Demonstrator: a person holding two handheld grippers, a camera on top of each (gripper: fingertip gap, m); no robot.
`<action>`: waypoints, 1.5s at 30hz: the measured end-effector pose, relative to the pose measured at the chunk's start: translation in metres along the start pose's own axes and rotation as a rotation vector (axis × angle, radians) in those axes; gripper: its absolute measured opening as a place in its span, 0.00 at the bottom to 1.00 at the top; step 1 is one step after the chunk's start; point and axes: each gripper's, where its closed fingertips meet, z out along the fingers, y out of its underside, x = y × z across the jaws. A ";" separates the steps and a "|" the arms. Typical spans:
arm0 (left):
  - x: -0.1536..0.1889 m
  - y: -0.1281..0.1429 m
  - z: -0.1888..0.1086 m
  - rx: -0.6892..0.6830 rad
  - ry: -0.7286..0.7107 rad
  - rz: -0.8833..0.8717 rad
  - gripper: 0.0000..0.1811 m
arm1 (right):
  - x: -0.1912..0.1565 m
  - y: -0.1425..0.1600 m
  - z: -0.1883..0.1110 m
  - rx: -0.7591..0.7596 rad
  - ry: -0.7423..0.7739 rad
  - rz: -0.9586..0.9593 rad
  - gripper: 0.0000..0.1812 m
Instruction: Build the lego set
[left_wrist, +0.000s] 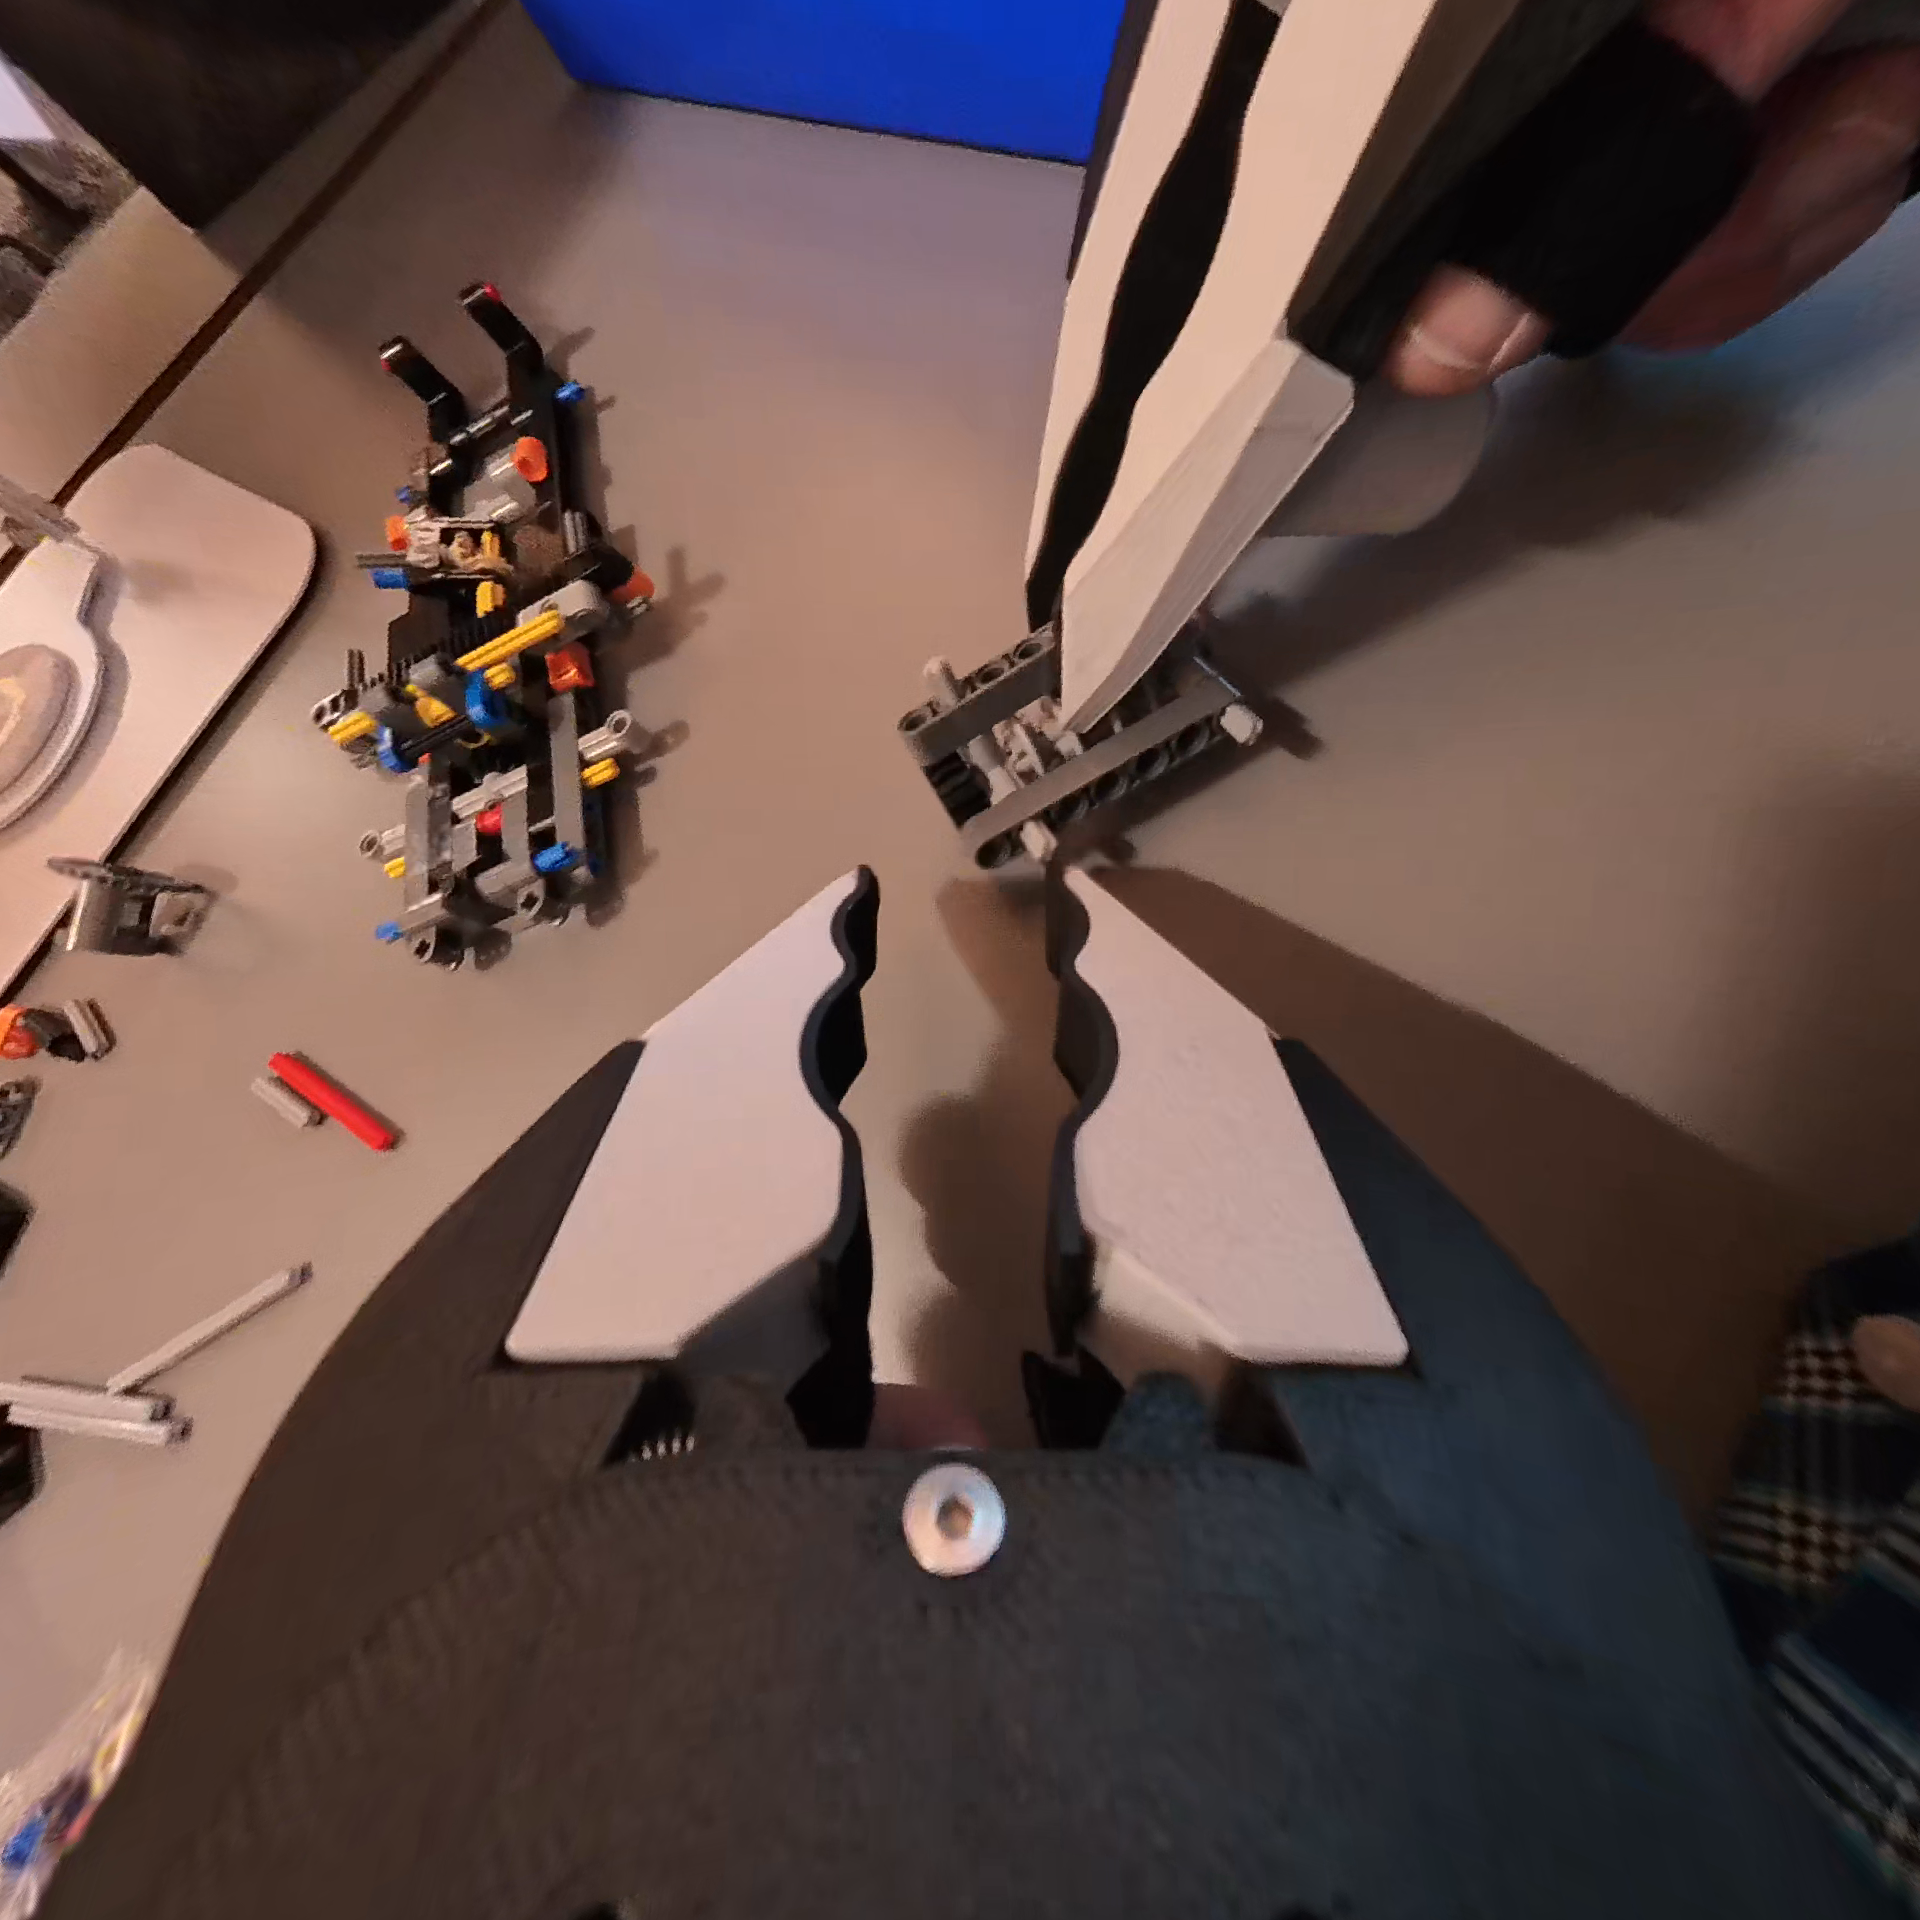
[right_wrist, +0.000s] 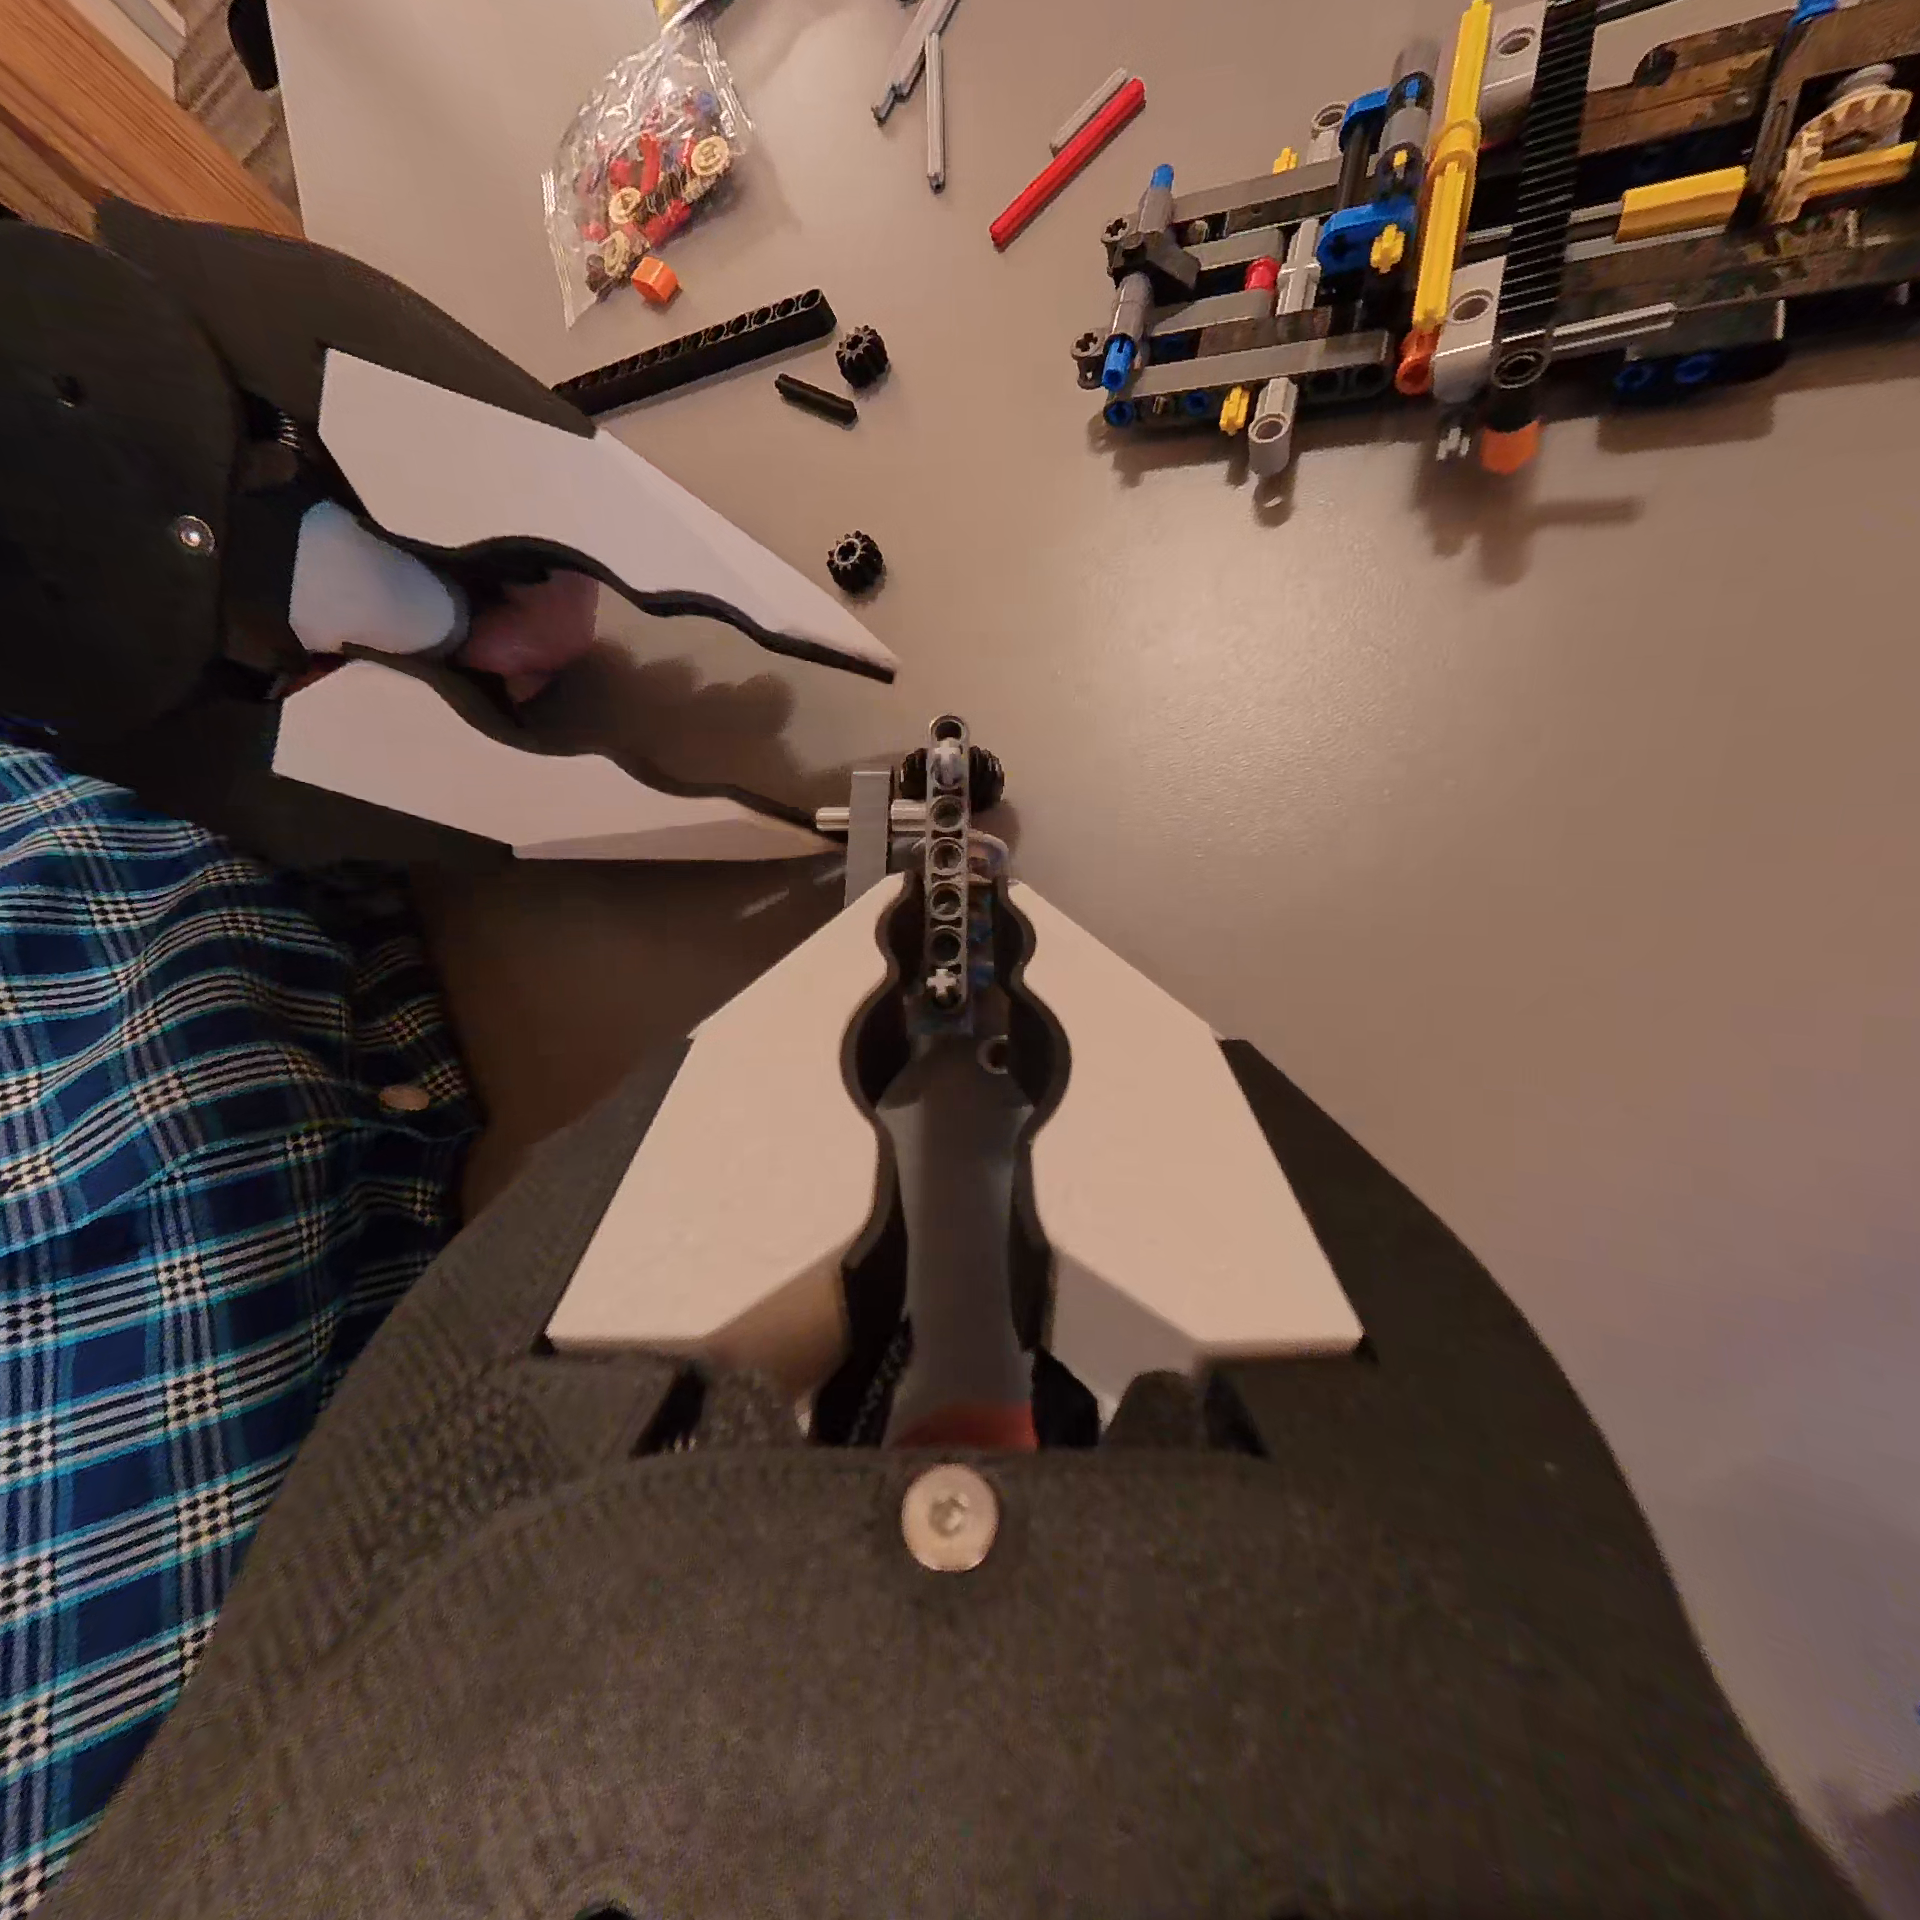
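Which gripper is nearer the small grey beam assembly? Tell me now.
Right. The right gripper is shut on the small grey beam assembly; the left gripper is open, its fingertips just short of it.

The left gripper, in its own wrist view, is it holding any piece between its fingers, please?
No, the left gripper is open with only bare table between its fingers, just short of the small grey assembly.
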 end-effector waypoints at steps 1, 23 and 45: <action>-0.001 0.000 -0.003 0.009 -0.006 -0.002 0.16 | 0.000 0.000 0.000 0.001 -0.003 0.003 0.05; 0.014 -0.013 -0.002 0.106 -0.081 0.420 0.03 | 0.001 0.000 -0.001 0.019 -0.031 0.028 0.05; 0.010 -0.020 0.004 -0.009 0.020 0.380 0.01 | -0.005 -0.012 -0.016 0.056 0.163 -0.332 0.24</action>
